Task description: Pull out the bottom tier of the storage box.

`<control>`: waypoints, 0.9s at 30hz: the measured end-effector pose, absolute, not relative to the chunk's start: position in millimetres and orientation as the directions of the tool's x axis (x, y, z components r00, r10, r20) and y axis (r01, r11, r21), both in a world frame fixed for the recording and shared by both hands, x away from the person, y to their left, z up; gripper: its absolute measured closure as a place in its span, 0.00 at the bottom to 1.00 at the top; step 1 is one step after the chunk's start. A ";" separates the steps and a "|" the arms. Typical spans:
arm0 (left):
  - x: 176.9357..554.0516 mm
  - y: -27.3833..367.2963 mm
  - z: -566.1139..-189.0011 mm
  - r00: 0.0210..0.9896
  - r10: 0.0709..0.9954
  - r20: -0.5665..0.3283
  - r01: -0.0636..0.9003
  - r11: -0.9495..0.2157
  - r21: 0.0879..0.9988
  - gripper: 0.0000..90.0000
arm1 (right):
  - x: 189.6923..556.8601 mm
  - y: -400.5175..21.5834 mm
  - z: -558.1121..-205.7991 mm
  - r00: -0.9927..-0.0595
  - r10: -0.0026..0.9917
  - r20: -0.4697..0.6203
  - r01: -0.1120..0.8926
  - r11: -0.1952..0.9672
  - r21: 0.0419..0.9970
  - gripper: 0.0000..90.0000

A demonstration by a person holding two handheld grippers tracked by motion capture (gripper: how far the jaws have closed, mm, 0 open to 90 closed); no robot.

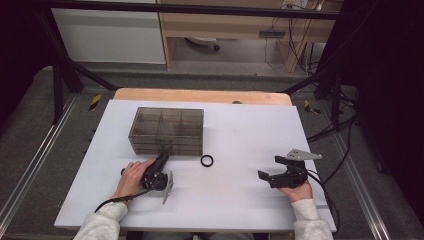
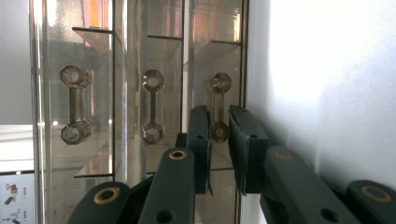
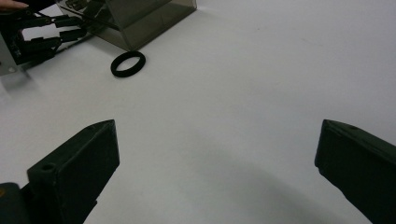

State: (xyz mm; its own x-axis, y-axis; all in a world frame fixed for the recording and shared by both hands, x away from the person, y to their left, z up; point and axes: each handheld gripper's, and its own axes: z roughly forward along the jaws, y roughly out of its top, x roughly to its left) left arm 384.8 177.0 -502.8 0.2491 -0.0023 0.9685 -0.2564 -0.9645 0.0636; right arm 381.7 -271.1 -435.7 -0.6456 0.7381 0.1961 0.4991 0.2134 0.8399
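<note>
Smoky drawer box (image 1: 166, 131) straight ahead of left gripper (image 2: 218, 144), jaws nearly pinched around clear drawer handle (image 2: 218, 108), presumably for pulling. Black ring (image 1: 207, 160) aside. Right gripper (image 3: 215, 172) spread wide, empty, idle.

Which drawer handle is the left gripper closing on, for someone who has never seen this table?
On the white table stands a smoky clear drawer box. Its front face carries three clear dumbbell-shaped handles. The one sought, the handle, sits between the left gripper jaws in the left gripper view, beside the table surface, unlike its two neighbours.
</note>
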 end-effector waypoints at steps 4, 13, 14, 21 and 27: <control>384.6 177.0 -503.6 0.241 -0.007 0.971 -0.260 -0.964 0.058 0.87 | 381.7 -271.2 -435.6 -0.646 0.738 0.196 0.499 0.213 0.840 0.00; 384.2 177.0 -504.8 0.229 -0.008 0.973 -0.261 -0.964 0.053 0.88 | 381.7 -271.2 -435.6 -0.646 0.738 0.196 0.499 0.213 0.840 0.00; 384.1 176.9 -504.9 0.227 -0.010 0.974 -0.261 -0.964 0.051 0.88 | 381.8 -271.3 -435.6 -0.647 0.737 0.195 0.498 0.214 0.841 0.00; 384.1 177.1 -504.6 0.229 -0.007 0.974 -0.261 -0.964 0.054 0.89 | 381.8 -271.2 -435.6 -0.646 0.738 0.196 0.499 0.213 0.840 0.00; 383.7 177.2 -504.1 0.232 -0.006 0.973 -0.260 -0.964 0.056 0.89 | 381.7 -271.3 -435.6 -0.646 0.737 0.197 0.499 0.213 0.840 0.00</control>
